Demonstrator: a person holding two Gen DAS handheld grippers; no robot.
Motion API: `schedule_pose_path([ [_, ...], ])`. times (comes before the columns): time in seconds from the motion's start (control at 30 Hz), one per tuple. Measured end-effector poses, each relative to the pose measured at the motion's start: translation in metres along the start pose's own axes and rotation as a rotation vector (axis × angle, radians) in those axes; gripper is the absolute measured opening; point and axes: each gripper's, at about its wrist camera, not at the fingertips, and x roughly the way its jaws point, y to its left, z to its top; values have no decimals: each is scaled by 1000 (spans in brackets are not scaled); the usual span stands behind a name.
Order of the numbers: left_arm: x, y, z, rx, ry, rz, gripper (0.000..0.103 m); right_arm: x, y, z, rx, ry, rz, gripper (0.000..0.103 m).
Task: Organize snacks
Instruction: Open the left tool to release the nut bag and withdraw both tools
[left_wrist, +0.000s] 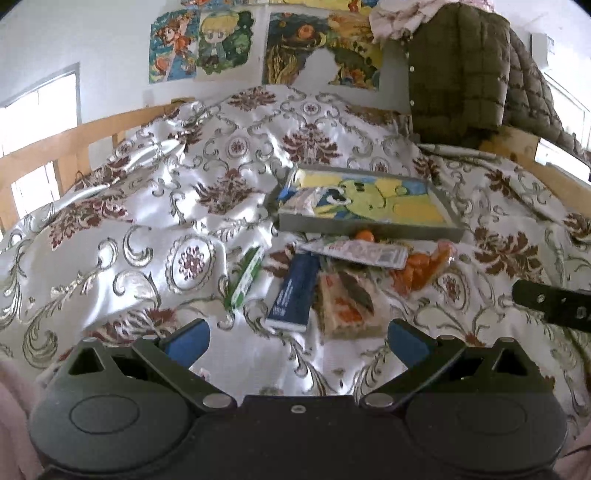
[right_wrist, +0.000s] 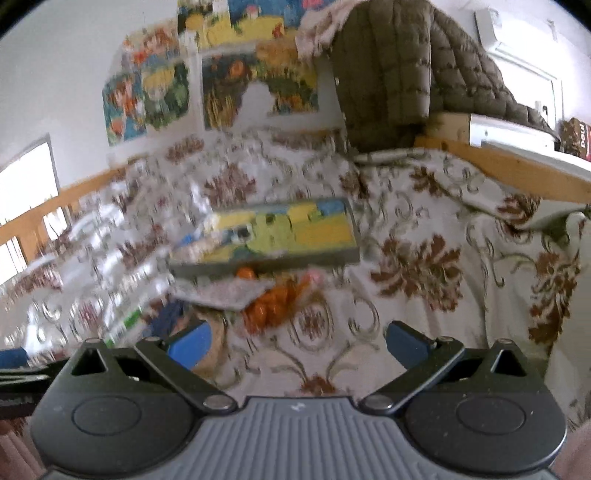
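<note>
Snacks are lying in a loose cluster on the white satin bedspread with maroon and silver floral print (left_wrist: 155, 206), at centre frame in the left wrist view.

Nearest, lower frame: left gripper (left_wrist: 297, 338) is hovering over the cloth, blue-padded fingers (left_wrist: 188, 339) spread wide, nothing between them. The black tip of the other tool is showing at the right edge.

Just beyond it, side by side:
- dark blue rectangular snack box (left_wrist: 293, 291), lying flat, pointing away
- pale packet with orange and dark leaf print (left_wrist: 347, 306), touching the blue box's right side
- narrow green and white stick pack (left_wrist: 245, 277), a little apart to the left

Next row back: long white and red printed wrapper (left_wrist: 360, 253) lying crosswise over the far ends of the box and packet; clear bag of orange sweets (left_wrist: 423, 267) just right of it.

Behind these: shallow grey tray with a yellow and green cartoon picture (left_wrist: 369, 227), one clear packet resting in its left end. A small orange round thing is sitting against the tray's near wall.

Right wrist view, heavily blurred: right gripper (right_wrist: 297, 341) is also standing wide apart and empty, over bare cloth; the orange sweets bag is lying just ahead and left.

Far, upper frame: wooden bed rail (left_wrist: 55, 144), colourful cartoon posters (left_wrist: 201, 44) on the wall, olive quilted jacket (left_wrist: 461, 70) hanging at upper right.
</note>
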Motion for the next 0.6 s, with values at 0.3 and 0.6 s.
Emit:
schedule_pose_path([
  [0.3, 1, 2, -5, -14, 46, 23, 102, 8, 5, -10, -26, 93, -16, 103],
  [0.6, 12, 12, 2, -68, 115, 27, 102, 11, 11, -11, -58, 121, -8, 103],
])
